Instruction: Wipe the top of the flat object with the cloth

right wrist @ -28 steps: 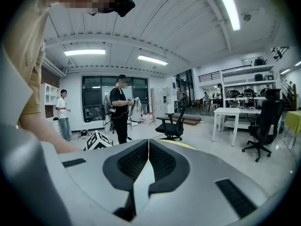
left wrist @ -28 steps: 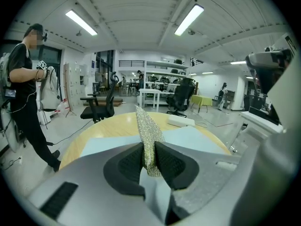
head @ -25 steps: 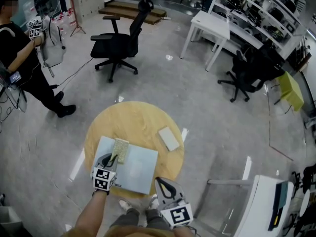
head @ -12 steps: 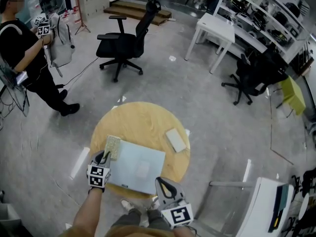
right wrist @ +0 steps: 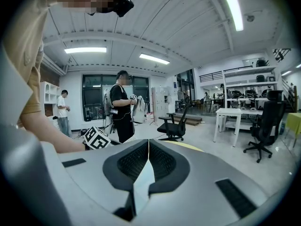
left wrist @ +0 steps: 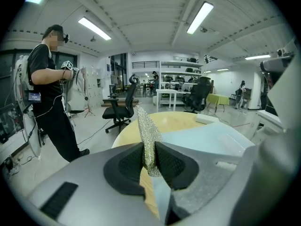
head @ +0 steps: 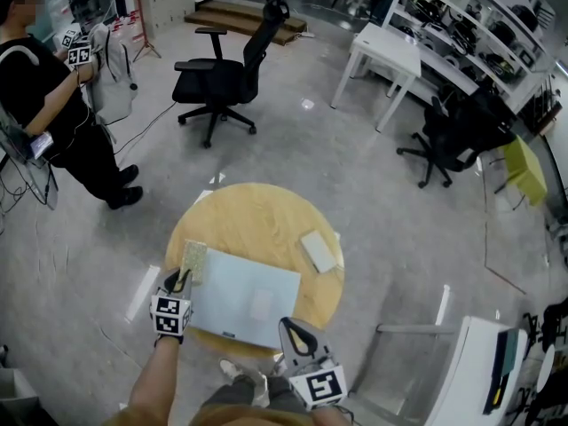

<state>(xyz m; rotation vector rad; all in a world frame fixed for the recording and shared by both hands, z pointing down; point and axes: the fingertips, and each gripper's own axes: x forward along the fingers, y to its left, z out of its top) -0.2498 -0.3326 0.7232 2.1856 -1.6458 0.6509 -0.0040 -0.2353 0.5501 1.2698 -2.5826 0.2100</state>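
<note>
Left gripper (left wrist: pixel 150 160) clenched on the speckled cloth (head: pixel 193 260), which sits at the far-left corner of the pale-blue flat panel (head: pixel 253 298) on the round wooden table (head: pixel 257 216). Right gripper (right wrist: pixel 148 160) is pressed closed on nothing (near table edge).

No word, label, brand or number can be read in any view. The only sign-like marks are black-and-white square patterns. One is on the left marker cube (head: pixel 169 316) of the left gripper (head: pixel 182 279) at the lower left of the head view, one on the right marker cube (head: pixel 321 386) of the right gripper (head: pixel 288 328) at the bottom centre, and one on a third cube (head: pixel 78 53) held by the person (head: pixel 53 87) at the upper left. None of these patterns carries letters or digits.
</note>
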